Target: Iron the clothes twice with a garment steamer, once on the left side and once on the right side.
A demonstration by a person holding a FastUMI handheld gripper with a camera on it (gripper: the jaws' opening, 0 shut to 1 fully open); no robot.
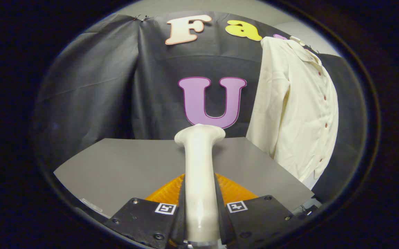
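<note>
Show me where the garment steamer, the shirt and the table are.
garment steamer [199,166]: gripper view, handle shaft, clamped between the jaws.
shirt [299,114]: gripper view, front panel beside the buttons.
table [123,166]: gripper view, bare grey top.

The tool [199,207] grips a cream steamer [199,166] at bottom centre, both fingers pressed on its handle, above a grey worktop [123,166]; a cream shirt [296,110] hangs at right.

Steamer [199,173] base hidden betw. fingers [182,207]; orange thing [235,190] mostly covered; shirt [296,110] hem cut off, lower right.
</note>
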